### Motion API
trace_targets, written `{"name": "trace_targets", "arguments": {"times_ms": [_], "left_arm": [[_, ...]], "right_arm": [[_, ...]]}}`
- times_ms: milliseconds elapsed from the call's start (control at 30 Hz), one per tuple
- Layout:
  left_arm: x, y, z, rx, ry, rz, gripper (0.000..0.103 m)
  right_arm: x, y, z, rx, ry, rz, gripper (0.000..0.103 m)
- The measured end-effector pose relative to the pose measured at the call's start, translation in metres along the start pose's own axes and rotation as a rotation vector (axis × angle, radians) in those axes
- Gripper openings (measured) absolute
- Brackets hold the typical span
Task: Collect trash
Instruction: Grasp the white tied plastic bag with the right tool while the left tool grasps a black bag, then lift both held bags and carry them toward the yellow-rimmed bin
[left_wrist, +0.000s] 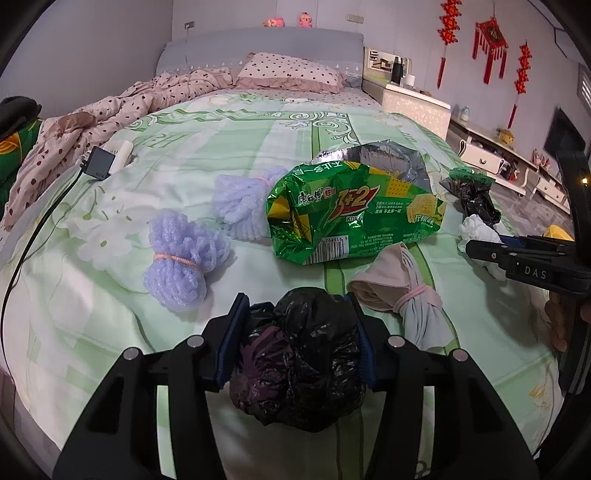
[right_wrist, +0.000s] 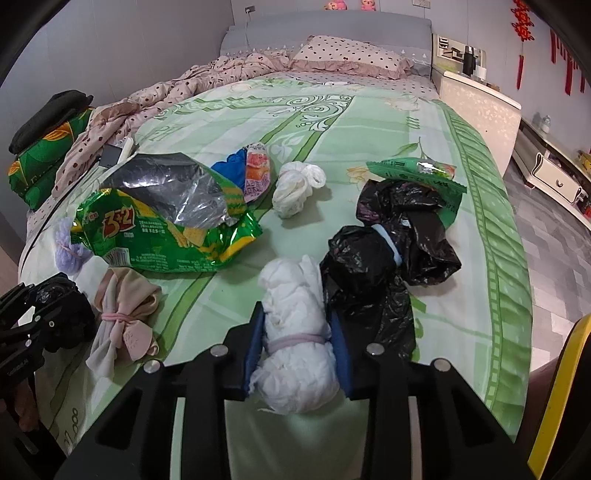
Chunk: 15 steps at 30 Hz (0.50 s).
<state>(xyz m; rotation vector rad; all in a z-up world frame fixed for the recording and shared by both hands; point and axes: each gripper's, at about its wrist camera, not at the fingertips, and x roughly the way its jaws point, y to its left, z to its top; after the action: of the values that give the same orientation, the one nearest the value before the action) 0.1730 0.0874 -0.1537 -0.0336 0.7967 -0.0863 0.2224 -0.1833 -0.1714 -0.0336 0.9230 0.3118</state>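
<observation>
The green bed sheet (left_wrist: 207, 147) is strewn with trash. My left gripper (left_wrist: 295, 301) is shut on a crumpled black plastic bag bundle (left_wrist: 299, 354), its blue pads pressing both sides. In the right wrist view my right gripper (right_wrist: 295, 310) is shut on a white plastic bundle (right_wrist: 295, 362) tied with a pink band. A torn green cracker bag (left_wrist: 351, 218) (right_wrist: 166, 229) lies beyond both. Two purple foam nets (left_wrist: 177, 258) sit left of it. A pink cloth bundle (left_wrist: 402, 291) (right_wrist: 122, 314) lies between the grippers.
More black bags (right_wrist: 388, 251), a second white bundle (right_wrist: 295, 184), an orange and blue wrapper (right_wrist: 251, 166) and a green wrapper (right_wrist: 417, 170) lie further up the bed. A charger with cable (left_wrist: 99, 164) rests by the dotted quilt (left_wrist: 74, 125). The bed edge and floor are at right.
</observation>
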Motion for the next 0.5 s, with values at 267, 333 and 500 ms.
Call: {"name": "trace_targets", "arguments": {"times_ms": [267, 333, 500], "left_arm": [[-0.031, -0.001, -0.005, -0.023, -0.063, -0.001, 0.047], [-0.041, -0.002, -0.007, -0.025, -0.078, -0.001, 0.047], [-0.067, -0.009, -0.006, -0.022, -0.121, -0.007, 0.047]], "right_arm": [[-0.04, -0.002, -0.002, 0.015, -0.087, 0.124, 0.031], [-0.052, -0.005, -0.002, 0.044, -0.088, 0.165, 0.031], [-0.081, -0.01, -0.009, 0.101, -0.085, 0.224, 0.031]]}}
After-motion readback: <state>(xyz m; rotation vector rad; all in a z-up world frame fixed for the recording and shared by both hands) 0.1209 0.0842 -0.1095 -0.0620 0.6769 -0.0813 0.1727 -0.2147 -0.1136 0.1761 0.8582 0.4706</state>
